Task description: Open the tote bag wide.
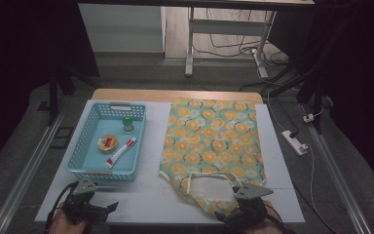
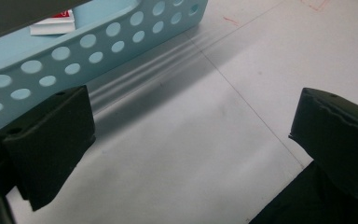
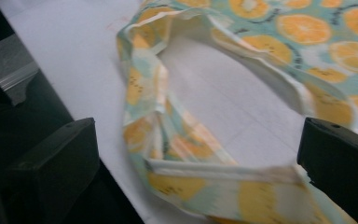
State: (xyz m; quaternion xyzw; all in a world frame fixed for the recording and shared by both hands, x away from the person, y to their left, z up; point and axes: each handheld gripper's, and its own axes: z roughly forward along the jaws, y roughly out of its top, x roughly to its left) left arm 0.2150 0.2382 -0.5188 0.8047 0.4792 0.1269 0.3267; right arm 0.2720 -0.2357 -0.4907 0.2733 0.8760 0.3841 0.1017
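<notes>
straddling the bag strap, right hand-held gripper gapes.

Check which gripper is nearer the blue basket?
Left. The left gripper sits just below the blue basket near its front wall; the right gripper is off to its right, at the fabric bag's handle.

My jaws matt black, plastic-looking, bag soft printed cloth with stitched hems, basket smooth pale-blue perforated plastic, tabletop matt white with a bare wood far edge, tube glossy white.
</notes>
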